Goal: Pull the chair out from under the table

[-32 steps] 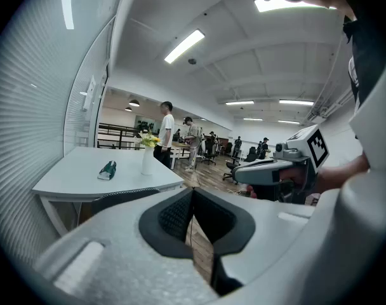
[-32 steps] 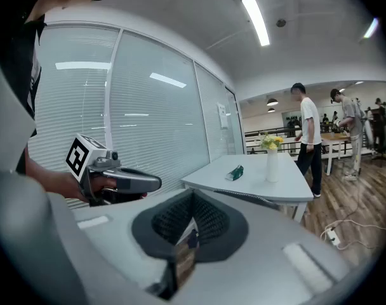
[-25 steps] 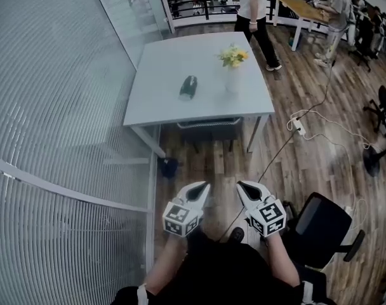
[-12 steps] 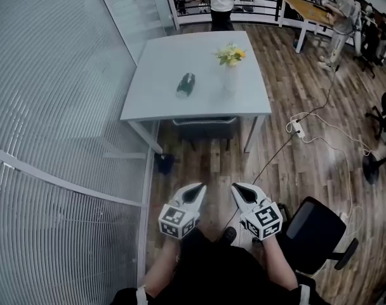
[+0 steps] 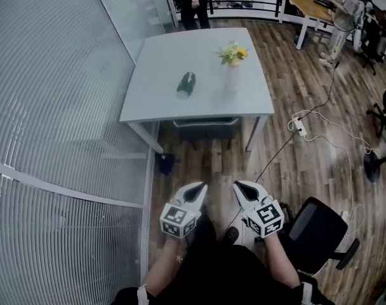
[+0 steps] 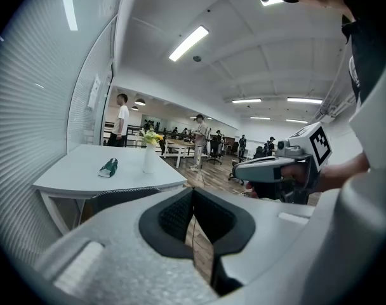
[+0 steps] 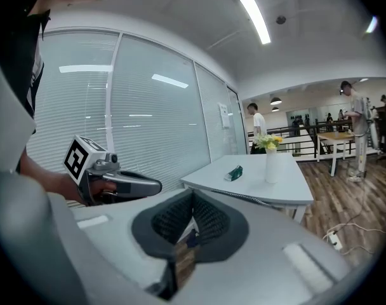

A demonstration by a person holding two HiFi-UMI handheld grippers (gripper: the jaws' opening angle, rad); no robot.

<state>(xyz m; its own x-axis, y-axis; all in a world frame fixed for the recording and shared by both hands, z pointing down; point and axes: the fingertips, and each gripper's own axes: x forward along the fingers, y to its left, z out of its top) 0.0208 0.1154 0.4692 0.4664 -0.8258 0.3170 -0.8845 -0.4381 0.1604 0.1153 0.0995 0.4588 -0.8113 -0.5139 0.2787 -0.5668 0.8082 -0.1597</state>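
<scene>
The dark grey chair (image 5: 207,128) is tucked under the near edge of the pale grey table (image 5: 161,100); only its back shows. It also appears below the tabletop in the left gripper view (image 6: 124,199) and in the right gripper view (image 7: 259,197). My left gripper (image 5: 199,188) and right gripper (image 5: 239,186) hover side by side over the wooden floor, well short of the chair. Both are shut with nothing between the jaws. In its own view, each gripper (image 6: 193,199) (image 7: 192,218) points toward the table.
A glass wall with blinds (image 5: 59,107) runs along the left. A vase of flowers (image 5: 232,68) and a green object (image 5: 187,84) sit on the table. A black office chair (image 5: 320,229) stands at my right, beyond it a power strip (image 5: 299,126) with cables. People stand at the back.
Behind the table, a person in a white top has walked from right to left. Both grippers stay shut and in about the same place.
</scene>
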